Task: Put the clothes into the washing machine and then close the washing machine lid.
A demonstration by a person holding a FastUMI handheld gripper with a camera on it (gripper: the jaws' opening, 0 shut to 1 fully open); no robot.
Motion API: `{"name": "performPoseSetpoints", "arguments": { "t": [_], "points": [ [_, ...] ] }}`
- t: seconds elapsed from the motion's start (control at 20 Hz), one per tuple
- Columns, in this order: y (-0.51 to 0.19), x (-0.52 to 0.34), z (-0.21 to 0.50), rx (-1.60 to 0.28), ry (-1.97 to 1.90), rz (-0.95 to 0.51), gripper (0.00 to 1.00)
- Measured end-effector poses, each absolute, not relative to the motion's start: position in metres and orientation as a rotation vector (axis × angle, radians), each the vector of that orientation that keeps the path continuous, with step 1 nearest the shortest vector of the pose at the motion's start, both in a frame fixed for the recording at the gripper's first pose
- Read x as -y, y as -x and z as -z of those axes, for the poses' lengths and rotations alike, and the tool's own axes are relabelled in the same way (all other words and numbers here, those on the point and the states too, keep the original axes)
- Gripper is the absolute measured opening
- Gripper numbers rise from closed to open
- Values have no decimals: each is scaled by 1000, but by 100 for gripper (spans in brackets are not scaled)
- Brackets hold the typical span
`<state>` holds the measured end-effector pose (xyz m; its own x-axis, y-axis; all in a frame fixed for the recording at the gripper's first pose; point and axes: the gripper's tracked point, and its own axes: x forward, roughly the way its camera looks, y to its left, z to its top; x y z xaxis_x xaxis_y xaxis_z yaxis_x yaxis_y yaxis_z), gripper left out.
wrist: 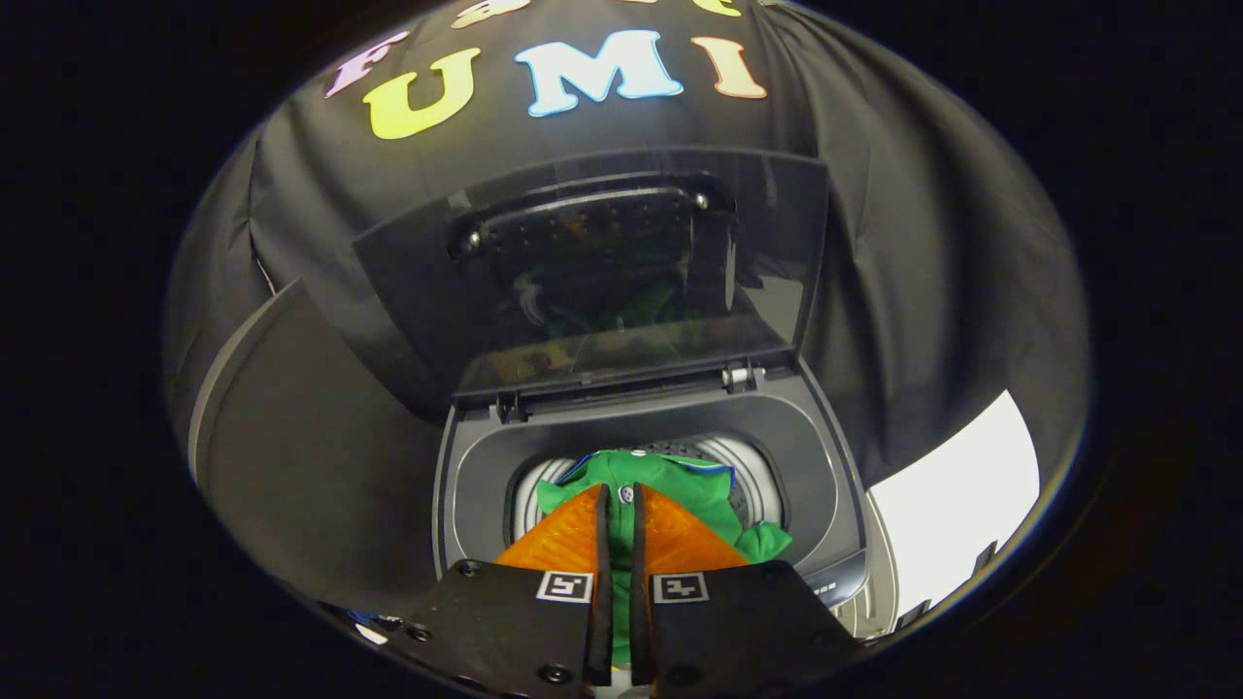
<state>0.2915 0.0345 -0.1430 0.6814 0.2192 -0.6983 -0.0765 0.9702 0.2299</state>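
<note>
Gripper [619,500] clamped on the green garment [680,481], fingers nearly together (cloth visible between them), held over the drum opening of the washing machine [486,466]; lid [621,282] raised upright beyond.

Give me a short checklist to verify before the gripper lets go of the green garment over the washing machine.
1. Lid raised, opening free: ok.
2. Green garment over the drum: ok.
3. Gripper fingers pinching the garment: ok, green cloth shows in the narrow gap.
4. Garment fully inside the drum: not ok, one corner drapes over the rim.
5. Drum depth below garment: cannot tell.
</note>
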Motion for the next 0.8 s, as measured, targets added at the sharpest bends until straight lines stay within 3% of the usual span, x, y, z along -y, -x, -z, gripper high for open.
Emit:
{"name": "performPoseSetpoints", "arguments": {
  "t": [0.8],
  "points": [
    [-283,-31,190,-926,-209,-146,9]
  ]
}}
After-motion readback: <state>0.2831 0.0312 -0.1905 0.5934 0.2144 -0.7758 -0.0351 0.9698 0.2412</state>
